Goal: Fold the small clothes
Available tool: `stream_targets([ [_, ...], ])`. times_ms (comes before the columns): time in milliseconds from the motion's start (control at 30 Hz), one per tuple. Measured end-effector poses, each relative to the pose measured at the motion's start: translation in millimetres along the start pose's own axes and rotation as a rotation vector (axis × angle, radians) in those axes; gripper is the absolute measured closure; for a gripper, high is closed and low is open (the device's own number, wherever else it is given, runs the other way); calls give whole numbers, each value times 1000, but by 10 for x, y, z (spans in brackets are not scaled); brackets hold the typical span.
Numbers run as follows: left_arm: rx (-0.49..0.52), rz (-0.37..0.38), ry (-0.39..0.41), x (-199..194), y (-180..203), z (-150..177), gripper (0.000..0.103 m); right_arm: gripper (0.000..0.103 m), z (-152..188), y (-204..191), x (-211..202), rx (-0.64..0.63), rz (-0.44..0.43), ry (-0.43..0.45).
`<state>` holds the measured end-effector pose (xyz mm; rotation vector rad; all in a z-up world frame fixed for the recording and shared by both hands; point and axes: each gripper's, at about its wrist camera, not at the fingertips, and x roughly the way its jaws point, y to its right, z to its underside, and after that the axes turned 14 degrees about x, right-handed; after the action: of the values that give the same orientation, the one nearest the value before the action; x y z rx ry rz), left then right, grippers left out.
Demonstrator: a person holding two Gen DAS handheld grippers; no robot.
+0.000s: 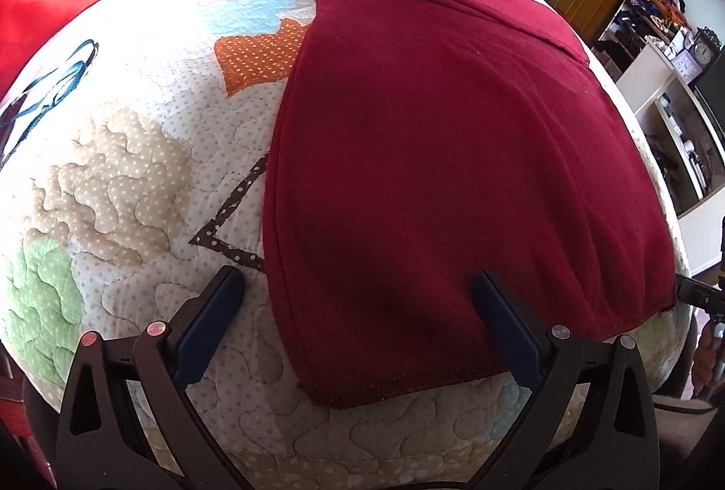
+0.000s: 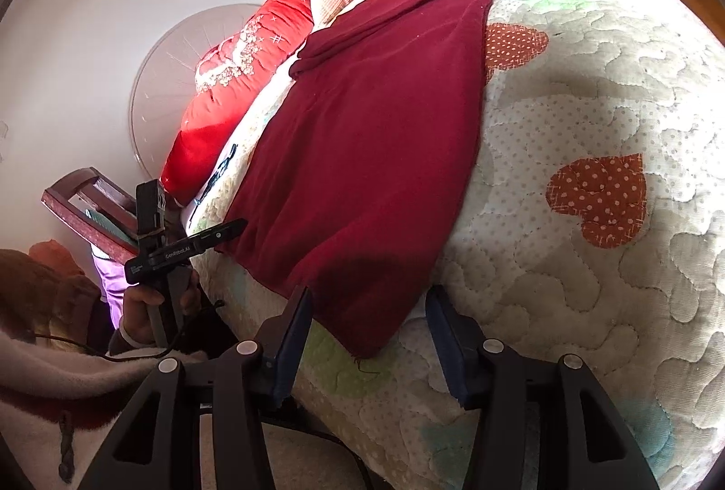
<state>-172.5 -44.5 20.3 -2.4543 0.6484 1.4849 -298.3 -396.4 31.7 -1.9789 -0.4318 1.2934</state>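
Two open grippers, left gripper point(image 1: 358, 286) and right gripper point(image 2: 369, 299), flank a maroon garment point(image 1: 430, 154) partly folded on the bed point(image 1: 113, 172); further folds remain.

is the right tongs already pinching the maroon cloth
No, the right tongs stand open on either side of the near corner of the maroon cloth, with quilt showing between cloth and pads.
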Motion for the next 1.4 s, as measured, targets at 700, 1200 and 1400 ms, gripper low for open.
stream_targets([
  [700, -31, 19, 14, -123, -58, 65, 21, 80, -69, -24, 207, 19, -123, 8],
  [1200, -55, 188, 90, -410, -204, -176, 95, 86, -396, -355, 9, -34, -280, 82],
  [1400, -23, 198, 185, -537, -275, -693, 95, 87, -823, -467, -122, -39, -337, 199],
])
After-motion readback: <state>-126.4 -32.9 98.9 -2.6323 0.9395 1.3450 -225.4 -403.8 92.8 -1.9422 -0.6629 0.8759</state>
